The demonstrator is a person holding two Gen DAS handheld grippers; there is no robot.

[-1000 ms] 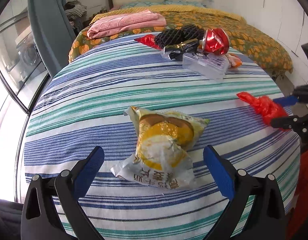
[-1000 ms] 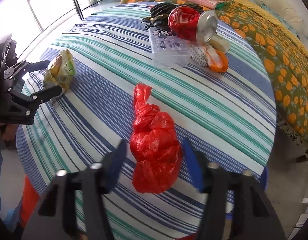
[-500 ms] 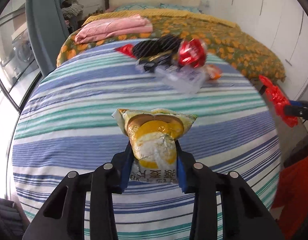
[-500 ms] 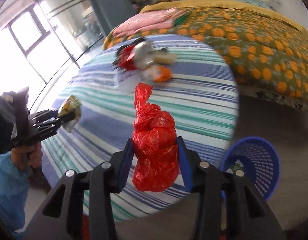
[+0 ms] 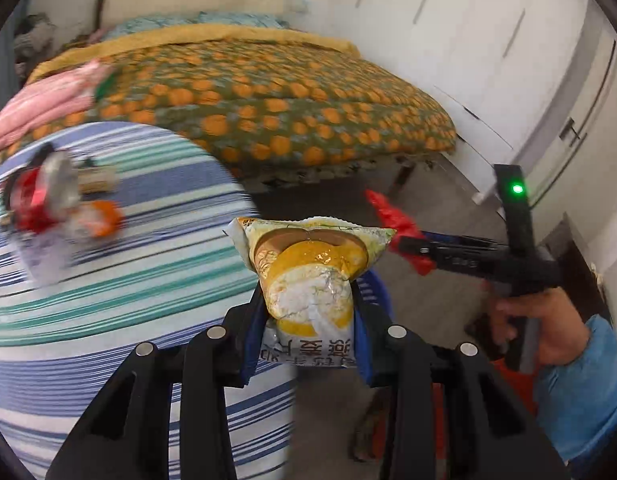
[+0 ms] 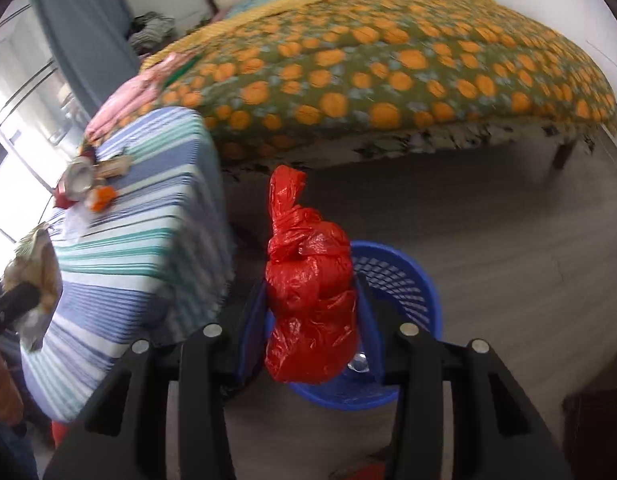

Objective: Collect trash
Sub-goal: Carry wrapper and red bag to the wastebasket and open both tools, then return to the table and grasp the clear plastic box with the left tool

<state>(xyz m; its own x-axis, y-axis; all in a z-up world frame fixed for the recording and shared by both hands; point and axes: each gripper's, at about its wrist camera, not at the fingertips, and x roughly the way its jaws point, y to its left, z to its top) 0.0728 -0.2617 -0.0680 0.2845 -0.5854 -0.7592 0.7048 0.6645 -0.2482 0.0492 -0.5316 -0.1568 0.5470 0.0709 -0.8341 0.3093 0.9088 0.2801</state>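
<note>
My left gripper (image 5: 308, 320) is shut on a yellow and white snack wrapper (image 5: 310, 276), held in the air past the right edge of the striped table (image 5: 108, 300). My right gripper (image 6: 312, 308) is shut on a knotted red plastic bag (image 6: 308, 300), which hangs over a blue mesh bin (image 6: 400, 292) on the floor. In the left wrist view the right gripper (image 5: 404, 240) with the red bag (image 5: 392, 216) shows at the right, held by a hand (image 5: 540, 328). The right wrist view catches the wrapper (image 6: 36, 272) at its left edge.
A crushed red can (image 5: 40, 196), an orange scrap (image 5: 104, 218) and a clear plastic box (image 5: 44, 256) lie blurred on the table. A bed with an orange-patterned cover (image 6: 388, 80) stands behind. Grey floor (image 6: 508, 220) lies between bed and bin; white cupboards (image 5: 488, 60) line the right wall.
The left gripper closed on the wrapper, lifted it and swung right off the table. The right gripper carried the red bag off the table to above the blue bin.
</note>
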